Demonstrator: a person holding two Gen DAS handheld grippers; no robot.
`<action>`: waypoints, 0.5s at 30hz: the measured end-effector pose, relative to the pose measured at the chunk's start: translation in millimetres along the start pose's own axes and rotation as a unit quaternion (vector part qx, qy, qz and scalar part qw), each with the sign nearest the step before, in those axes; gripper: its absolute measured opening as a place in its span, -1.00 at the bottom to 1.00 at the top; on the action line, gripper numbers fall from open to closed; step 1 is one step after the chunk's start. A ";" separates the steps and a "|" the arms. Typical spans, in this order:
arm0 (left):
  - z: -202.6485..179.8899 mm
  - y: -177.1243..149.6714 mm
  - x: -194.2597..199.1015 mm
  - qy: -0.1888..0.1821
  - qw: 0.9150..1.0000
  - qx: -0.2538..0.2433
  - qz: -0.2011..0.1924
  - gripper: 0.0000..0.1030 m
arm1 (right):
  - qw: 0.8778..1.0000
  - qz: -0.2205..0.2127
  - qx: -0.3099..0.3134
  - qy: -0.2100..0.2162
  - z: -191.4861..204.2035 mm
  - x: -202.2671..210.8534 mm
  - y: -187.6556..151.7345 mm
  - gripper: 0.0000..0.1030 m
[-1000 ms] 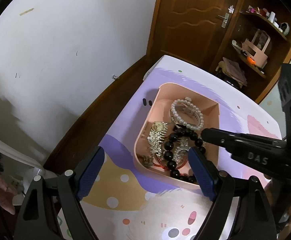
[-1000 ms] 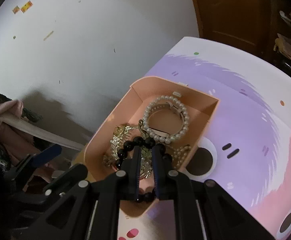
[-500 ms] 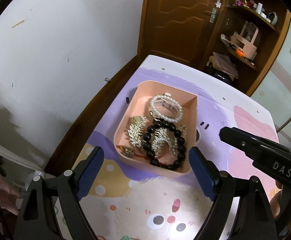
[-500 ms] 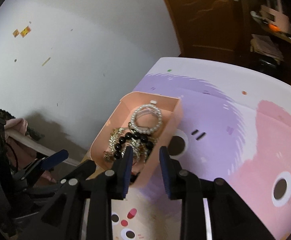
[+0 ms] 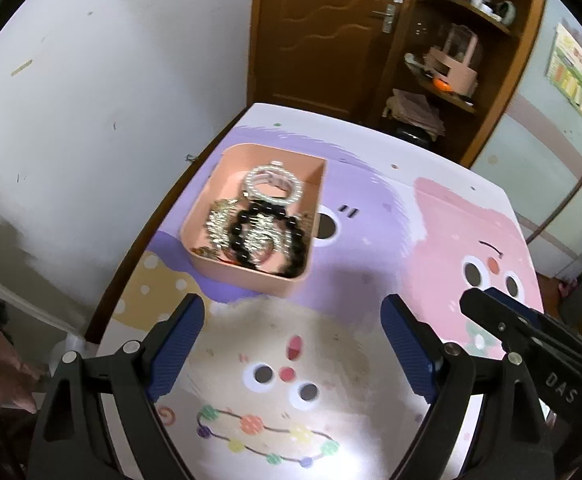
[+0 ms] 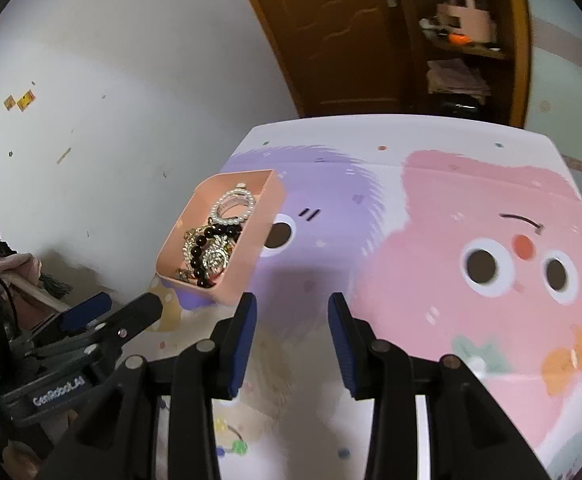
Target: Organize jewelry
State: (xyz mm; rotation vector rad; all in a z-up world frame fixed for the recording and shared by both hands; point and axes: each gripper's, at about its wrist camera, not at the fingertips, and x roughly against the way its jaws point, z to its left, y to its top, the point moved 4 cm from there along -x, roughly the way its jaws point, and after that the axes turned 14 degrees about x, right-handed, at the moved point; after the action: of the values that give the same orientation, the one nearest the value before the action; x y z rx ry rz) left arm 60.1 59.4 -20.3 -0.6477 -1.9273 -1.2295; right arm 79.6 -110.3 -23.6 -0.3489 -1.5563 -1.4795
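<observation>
Looks near done: pearl bracelet [image 5: 274, 186], black bead bracelet [image 5: 269, 238] and the glittery gold pieces [image 5: 222, 224] all sit piled inside the pink tray [image 5: 251, 276] at the far left of the cartoon-print table [image 5: 443, 216], and I see no loose jewelry on the bare cloth. Left gripper [image 5: 291, 350] is wide open and empty; right gripper [image 6: 291, 340] has just been opening, nothing between its jaws, both well short of the tray. What's left, if anything, is tidying the heap, since the pieces overlap.

Pink tray [image 5: 251, 276] stands near the wall; table [image 6: 451, 208] elsewhere bare.
</observation>
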 end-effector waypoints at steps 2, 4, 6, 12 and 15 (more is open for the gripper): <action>-7.0 -6.3 8.3 0.002 1.000 -0.002 0.000 0.85 | 1.000 -0.006 -0.007 -0.009 -3.1 14.5 -6.8 -0.27; -13.7 -12.5 16.8 0.008 1.000 0.000 -0.002 0.98 | 1.000 -0.012 -0.012 -0.016 -5.7 27.8 -14.0 -0.17; -22.1 -18.7 23.6 0.009 1.000 -0.003 -0.002 0.98 | 0.999 -0.022 -0.020 -0.033 -10.8 42.7 -21.2 -0.01; -52.9 -34.3 45.3 0.004 0.999 -0.037 -0.024 0.98 | 0.996 -0.043 -0.032 -0.065 -22.9 76.8 -34.1 0.03; -65.5 -39.9 52.0 0.005 0.998 -0.050 -0.032 0.98 | 0.995 -0.052 -0.037 -0.079 -28.9 90.5 -41.0 0.03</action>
State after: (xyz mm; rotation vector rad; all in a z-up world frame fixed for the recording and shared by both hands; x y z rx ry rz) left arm 20.6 -15.6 17.3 -0.6331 -1.9013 -1.3730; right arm 13.5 -180.1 14.8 -0.4425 -1.6684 -1.6255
